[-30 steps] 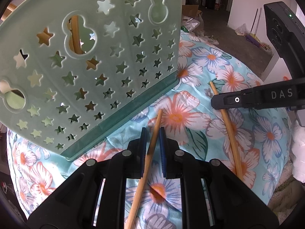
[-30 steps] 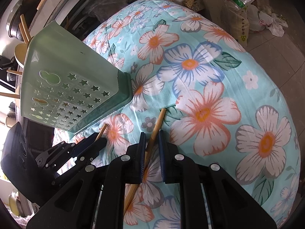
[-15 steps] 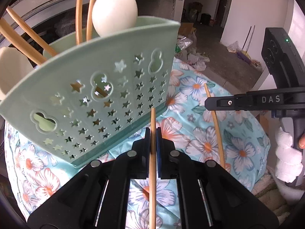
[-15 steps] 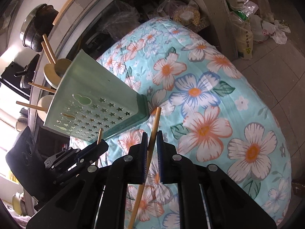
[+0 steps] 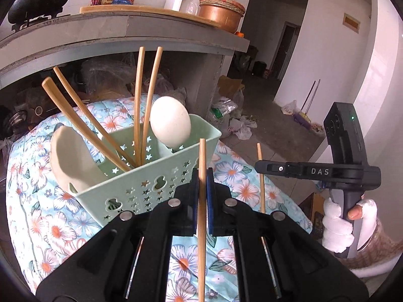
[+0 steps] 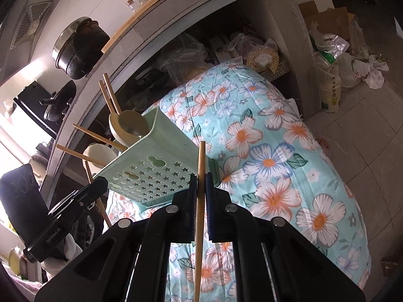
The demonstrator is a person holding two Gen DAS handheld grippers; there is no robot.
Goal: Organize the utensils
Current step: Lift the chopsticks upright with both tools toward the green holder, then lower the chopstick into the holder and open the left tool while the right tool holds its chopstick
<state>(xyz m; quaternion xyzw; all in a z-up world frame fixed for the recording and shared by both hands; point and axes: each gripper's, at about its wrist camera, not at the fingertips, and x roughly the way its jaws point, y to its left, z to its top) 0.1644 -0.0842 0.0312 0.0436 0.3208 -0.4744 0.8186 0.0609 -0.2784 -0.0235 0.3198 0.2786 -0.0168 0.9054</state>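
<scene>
We see black plastic grippers (image 5: 202,176) with blue pads (image 5: 209,183), silver screws (image 5: 174,202), "DAS" lettering (image 5: 320,171), and a white wrapped hand (image 5: 347,222).

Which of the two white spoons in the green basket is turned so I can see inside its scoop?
The white spoon at the left end of the pale green star-holed plastic basket. The other white spoon shows only its rounded back.

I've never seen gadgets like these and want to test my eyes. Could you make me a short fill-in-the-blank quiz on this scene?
1. Each gripper is shut on one wooden ____.
2. The green caddy has ____-shaped holes.
3. It stands on a cloth printed with ____.
4. The white spoons in it number ____.

Missing words: chopstick; star; flowers; two
</scene>
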